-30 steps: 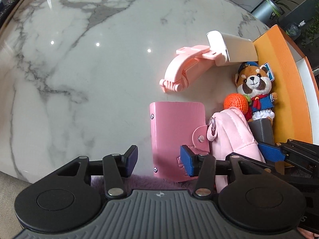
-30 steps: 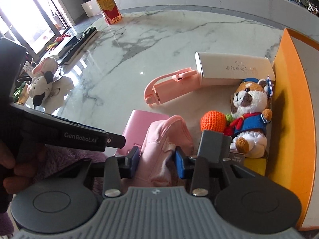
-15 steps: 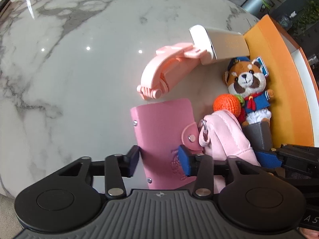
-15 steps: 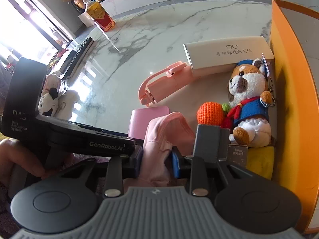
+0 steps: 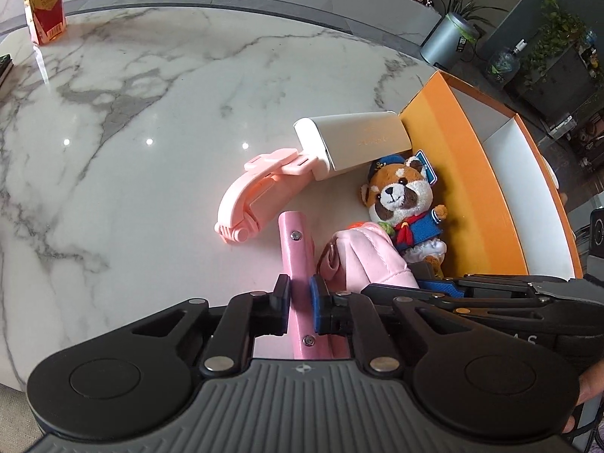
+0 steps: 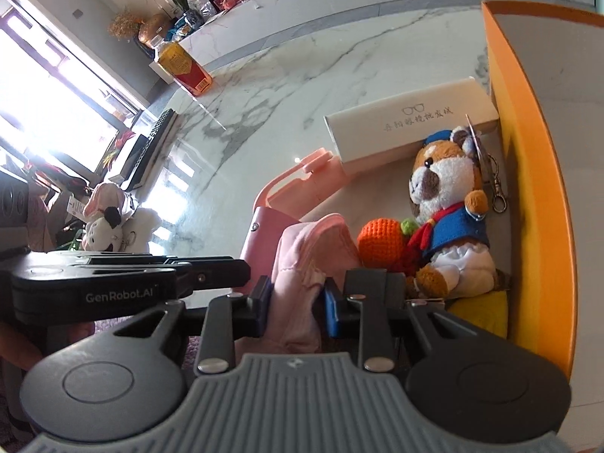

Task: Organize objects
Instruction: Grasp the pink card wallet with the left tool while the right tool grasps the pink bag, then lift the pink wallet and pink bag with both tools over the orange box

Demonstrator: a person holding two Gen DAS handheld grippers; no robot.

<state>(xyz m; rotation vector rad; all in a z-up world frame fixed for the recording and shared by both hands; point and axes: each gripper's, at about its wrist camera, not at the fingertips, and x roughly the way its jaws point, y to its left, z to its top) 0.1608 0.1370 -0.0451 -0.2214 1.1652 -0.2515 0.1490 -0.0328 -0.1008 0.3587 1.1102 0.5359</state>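
Picking up is the step in hand: each gripper has one pink thing, and the orange box (image 5: 464, 173) waits at the right side of the marble table (image 5: 151, 120), with its white inside looking bare as far as can be seen. The left gripper (image 5: 300, 304) has just squeezed shut on the pink wallet (image 5: 296, 249), and its jaws pinch the wallet's thin sides, so the wallet stands on edge and sticks out ahead of the tool. The right gripper (image 6: 296, 302) has been closing too, and its jaws pinch the soft pink pouch (image 6: 309, 260), which bulges up between them. The two tools sit close side by side, and the wallet and pouch are just beside each other. A good guess is that the next move is to lift both things clear and carry them to the box. That calls for a firm hold, since the soft pouch could slip. It also calls for a clean way past the toys. The white case (image 5: 355, 143) lies against the box wall, with the pink clip (image 5: 256, 196) touching its end. The plush bear (image 5: 406, 204) sits by the box too, and the small orange ball (image 6: 381, 241) rests at its side, just ahead of the pouch.
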